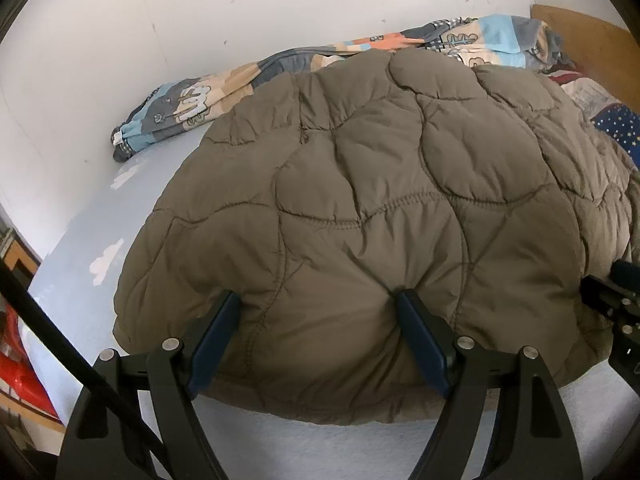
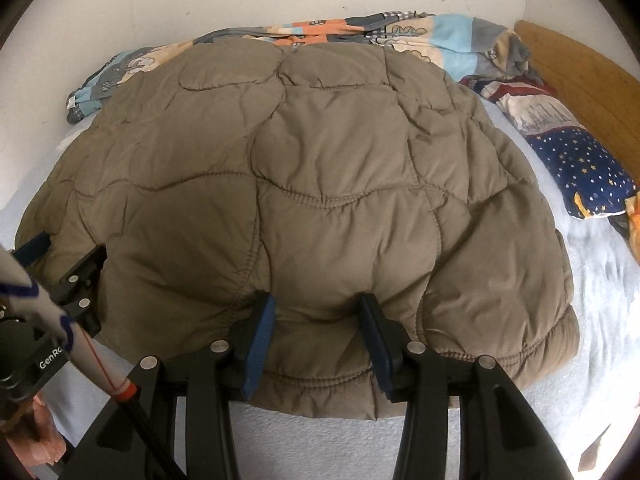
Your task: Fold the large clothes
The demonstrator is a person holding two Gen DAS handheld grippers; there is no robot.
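— Where's the jacket sitting?

— The quilted olive jacket (image 1: 384, 208) lies spread on the bed (image 1: 80, 264), near edge toward me, far edge reaching a rumpled patterned blanket (image 1: 188, 100) along the white wall (image 1: 200, 8).

— And your fingers?

— My left gripper (image 1: 320, 316) has its fingers set wide, both blue pads pressed into the padding with a thick bulge of jacket gathered between them. My right gripper (image 2: 316, 320) stands narrower, with a puffed fold of the hem bunched between its pads. Both look like grips on the jacket's near edge — the fabric dimples where each pad meets it.

— Any containers about?

— None that I can see holding anything. At the left rim of the left view there's something red and glossy (image 1: 20, 364), but I can't tell what it is.

— The surface, the room?

— A pale blue sheet covers the bed. A wooden headboard (image 2: 580, 76) stands at the right, and a star-printed navy pillow (image 2: 576, 164) lies beside it, just clear of the jacket.

— Counts?

— One jacket, one blanket, one pillow, two grippers, four fingers.
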